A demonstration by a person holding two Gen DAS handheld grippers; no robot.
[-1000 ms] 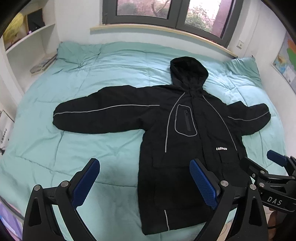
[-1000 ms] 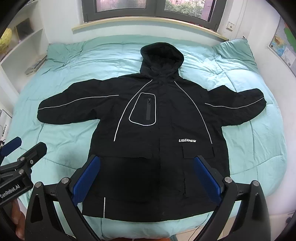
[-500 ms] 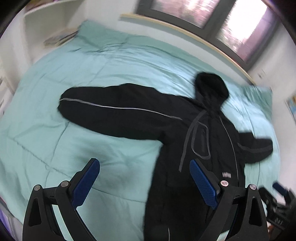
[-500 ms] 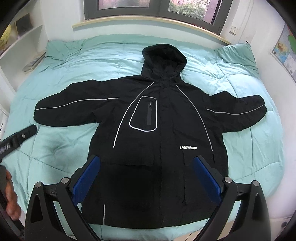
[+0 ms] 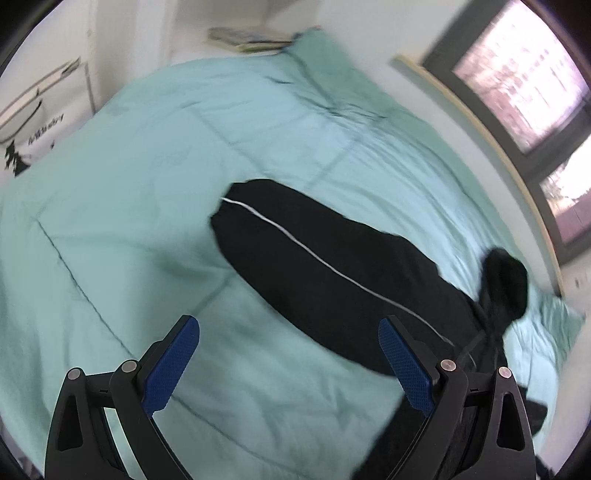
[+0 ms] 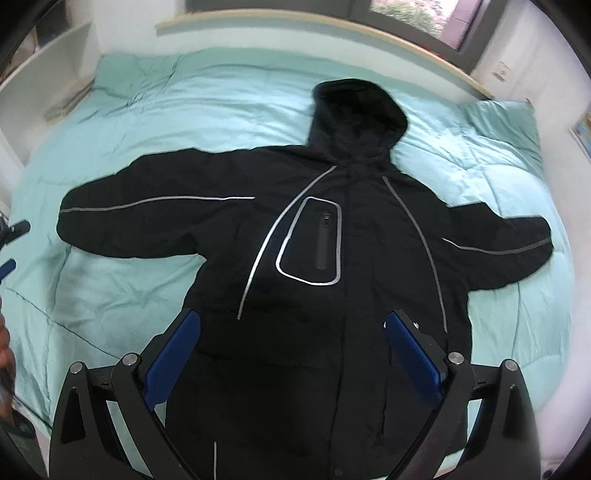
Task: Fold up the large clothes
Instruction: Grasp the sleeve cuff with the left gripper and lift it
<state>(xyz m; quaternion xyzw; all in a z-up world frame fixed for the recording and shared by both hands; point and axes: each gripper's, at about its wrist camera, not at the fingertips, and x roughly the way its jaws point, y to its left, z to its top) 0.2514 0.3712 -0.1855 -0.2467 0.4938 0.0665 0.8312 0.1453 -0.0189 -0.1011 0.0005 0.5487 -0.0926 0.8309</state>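
A large black hooded jacket (image 6: pixel 332 266) with grey piping lies flat and face up on a mint-green quilt (image 6: pixel 122 306), both sleeves spread out. My right gripper (image 6: pixel 291 362) is open and empty, hovering above the jacket's lower body. My left gripper (image 5: pixel 288 365) is open and empty above the quilt, near the jacket's left sleeve (image 5: pixel 314 266), whose cuff points up-left. The hood (image 5: pixel 504 284) shows at the right of the left wrist view. The left gripper's fingertips (image 6: pixel 14 229) show at the right wrist view's left edge.
A window (image 5: pixel 524 81) with a wooden sill (image 6: pixel 295 22) runs along the bed's far side. White shelves (image 6: pixel 44 66) stand at the left, with books (image 5: pixel 247 37) on one. White walls close in on the right.
My left gripper has swung left and closer to the left sleeve; its view has turned. My right gripper has moved down toward the jacket's body. The jacket has not moved.
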